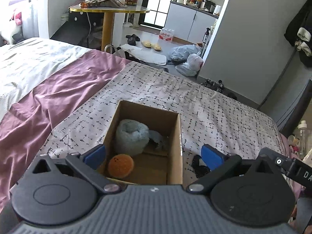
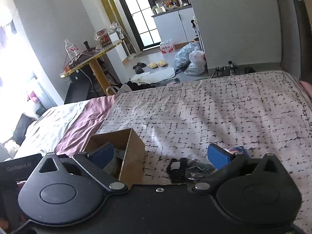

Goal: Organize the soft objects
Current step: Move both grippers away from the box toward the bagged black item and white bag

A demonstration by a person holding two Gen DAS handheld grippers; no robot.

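An open cardboard box (image 1: 176,136) stands on the patterned bedspread (image 1: 224,113). Inside it lie a light blue fluffy roll (image 1: 130,136), a grey-blue cloth (image 1: 158,138) and an orange round plush (image 1: 120,164). My left gripper (image 1: 154,157) is open and empty, hovering over the box's near edge. A black soft item (image 1: 198,165) lies on the bedspread right of the box. In the right wrist view the box (image 2: 134,150) is at lower left and the black item (image 2: 187,168) lies between the fingers of my right gripper (image 2: 161,156), which is open and empty.
A purple sheet (image 1: 48,101) and white bedding (image 1: 29,62) cover the bed's left side. A blue-and-pink item (image 2: 237,149) lies by my right finger. A round yellow-edged table (image 1: 109,9), slippers (image 1: 151,44) and plastic bags (image 1: 187,58) are beyond the bed.
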